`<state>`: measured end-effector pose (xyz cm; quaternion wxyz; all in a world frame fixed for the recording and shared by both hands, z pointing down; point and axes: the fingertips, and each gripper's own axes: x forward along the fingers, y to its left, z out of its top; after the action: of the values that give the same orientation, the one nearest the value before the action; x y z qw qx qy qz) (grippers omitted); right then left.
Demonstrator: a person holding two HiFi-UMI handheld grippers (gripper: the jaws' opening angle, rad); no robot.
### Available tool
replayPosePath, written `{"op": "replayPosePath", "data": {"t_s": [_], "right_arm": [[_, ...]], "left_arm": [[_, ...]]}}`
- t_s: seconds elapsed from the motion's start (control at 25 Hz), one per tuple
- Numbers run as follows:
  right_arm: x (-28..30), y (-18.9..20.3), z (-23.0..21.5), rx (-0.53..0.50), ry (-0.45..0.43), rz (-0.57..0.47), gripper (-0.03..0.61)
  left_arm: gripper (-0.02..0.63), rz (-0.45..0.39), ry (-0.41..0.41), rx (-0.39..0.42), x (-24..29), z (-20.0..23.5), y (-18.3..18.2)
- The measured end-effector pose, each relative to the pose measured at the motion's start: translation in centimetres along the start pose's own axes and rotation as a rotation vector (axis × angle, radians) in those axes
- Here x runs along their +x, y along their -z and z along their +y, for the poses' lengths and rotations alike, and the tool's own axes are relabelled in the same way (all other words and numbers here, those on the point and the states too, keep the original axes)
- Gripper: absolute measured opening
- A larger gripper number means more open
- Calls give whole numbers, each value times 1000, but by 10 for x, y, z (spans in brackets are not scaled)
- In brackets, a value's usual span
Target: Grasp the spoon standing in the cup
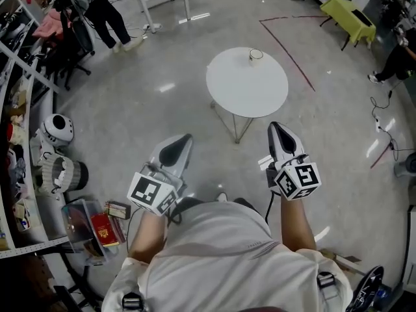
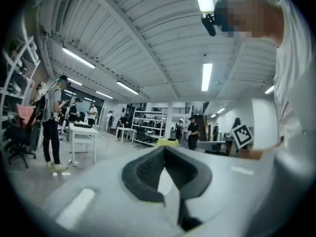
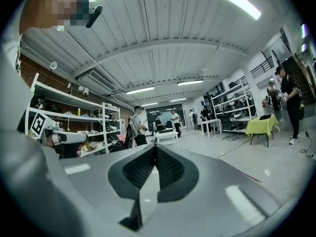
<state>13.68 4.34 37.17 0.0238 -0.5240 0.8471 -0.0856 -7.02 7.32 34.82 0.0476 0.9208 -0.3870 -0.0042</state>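
A small cup (image 1: 256, 55) stands near the far edge of a round white table (image 1: 247, 86) in the head view; the spoon in it is too small to make out. Both grippers are held low, close to the person's body, well short of the table. My left gripper (image 1: 187, 137) points up and forward with its tips together and nothing between them (image 2: 164, 149). My right gripper (image 1: 273, 125) is shut and empty too (image 3: 155, 147). Neither gripper view shows the table or the cup; both look out across the hall.
The table stands on thin metal legs (image 1: 235, 127) on a grey floor. Left of the person are shelves, a white helmet-like object (image 1: 57, 129) and a clear bin (image 1: 88, 225). A red floor line (image 1: 289, 54) runs behind the table. A yellow-green bench (image 1: 348, 14) is far right. People stand at the back.
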Motion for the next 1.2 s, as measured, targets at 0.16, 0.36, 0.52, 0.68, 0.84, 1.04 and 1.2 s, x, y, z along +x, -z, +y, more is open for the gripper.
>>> {"op": "replayPosePath", "data": {"t_s": [0.16,0.36,0.52,0.68,0.84,1.04,1.2], "right_arm": [[17,-2,-46,4,15,5,5],[51,-1,-89,17,44,15,5],[85,-3,-105,6,71,17,5],[121,-7,-127,5,137,11,5],[180,-15,-147,10,173,24,5],[257,-28,-165,3,212,41,5],[311,-33,-182,-13,235,66,5]], "left_arm": [[2,11,15,-8,55,5,4],[2,23,43,-20,110,26,7],[2,30,66,-30,142,60,11],[3,38,116,-34,177,98,12],[2,49,155,-41,225,151,2],[2,58,207,-43,279,220,-12],[2,67,234,-43,317,271,-14]]}}
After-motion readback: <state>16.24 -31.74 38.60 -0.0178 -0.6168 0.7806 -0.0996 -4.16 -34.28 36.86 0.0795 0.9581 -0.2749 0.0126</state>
